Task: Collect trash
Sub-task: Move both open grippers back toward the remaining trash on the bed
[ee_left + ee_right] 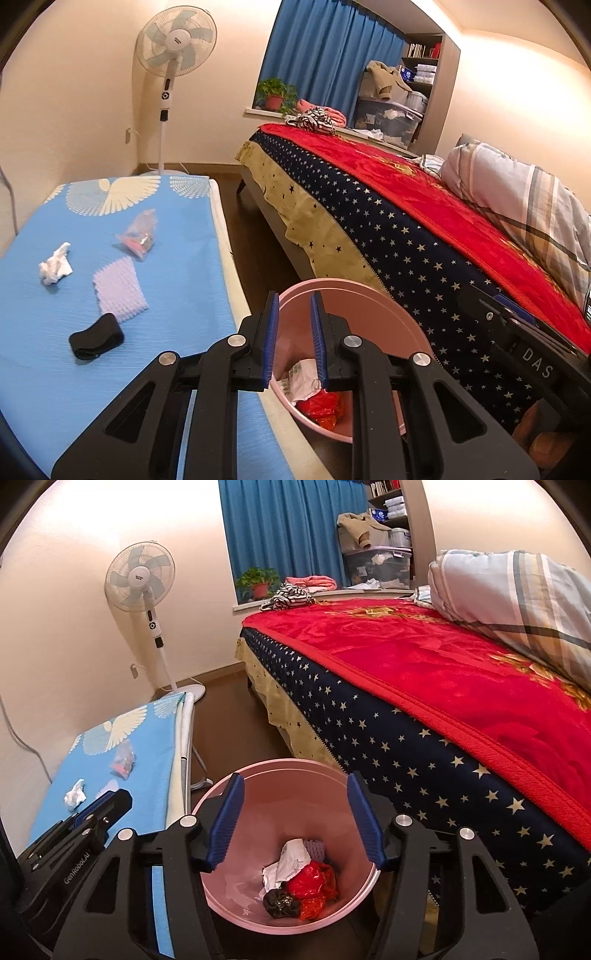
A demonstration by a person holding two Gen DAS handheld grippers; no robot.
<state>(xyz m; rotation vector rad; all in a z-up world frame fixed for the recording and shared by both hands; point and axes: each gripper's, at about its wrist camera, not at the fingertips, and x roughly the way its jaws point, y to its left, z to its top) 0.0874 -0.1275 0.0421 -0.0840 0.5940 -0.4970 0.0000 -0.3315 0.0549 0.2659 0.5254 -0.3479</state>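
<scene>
A pink bin (258,775) stands on the floor between the blue table and the bed; it also shows in the left wrist view (369,306). Inside lie white paper (291,860), a red wrapper (314,882) and a dark scrunchie (280,901). On the blue table (166,280) lie a crumpled tissue (55,264), a white foam net (118,290), a clear plastic bag (138,236) and a black band (96,336). My left gripper (293,314) is open and empty at the table's right edge, beside the bin. My right gripper (295,801) is wide open and empty above the bin.
A bed (424,672) with a red blanket and star-patterned side stands right of the bin. A pedestal fan (173,48) stands behind the table by the wall. The dark floor strip (255,236) runs between table and bed.
</scene>
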